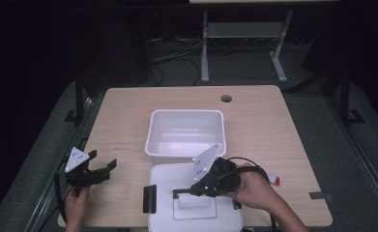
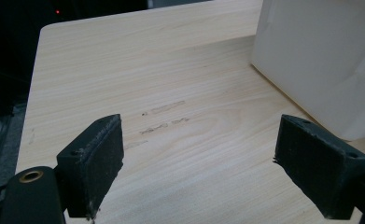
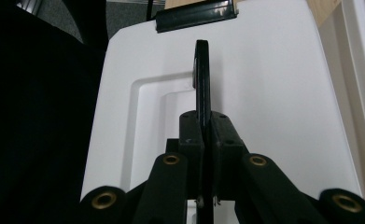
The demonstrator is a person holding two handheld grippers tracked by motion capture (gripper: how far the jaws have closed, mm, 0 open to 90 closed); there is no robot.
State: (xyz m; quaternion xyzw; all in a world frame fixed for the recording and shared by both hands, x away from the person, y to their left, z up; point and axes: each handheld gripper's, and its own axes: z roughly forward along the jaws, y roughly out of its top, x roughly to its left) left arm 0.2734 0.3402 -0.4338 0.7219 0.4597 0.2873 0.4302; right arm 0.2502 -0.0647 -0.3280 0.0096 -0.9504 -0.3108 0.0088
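A white lid lies flat at the table's front edge, with a black handle standing up from its recessed middle. My right gripper is shut on that handle; in the right gripper view the thin black handle runs out from between the closed pads over the lid. Just behind the lid stands an open, empty white bin. My left gripper rests at the table's left edge, open and holding nothing; its jaws stand wide over bare wood, with the bin's wall ahead to the right.
A black latch clip sits on the lid's left edge and appears as the latch in the right gripper view. A small red and white item lies right of my right hand. A cable hole is near the table's far edge.
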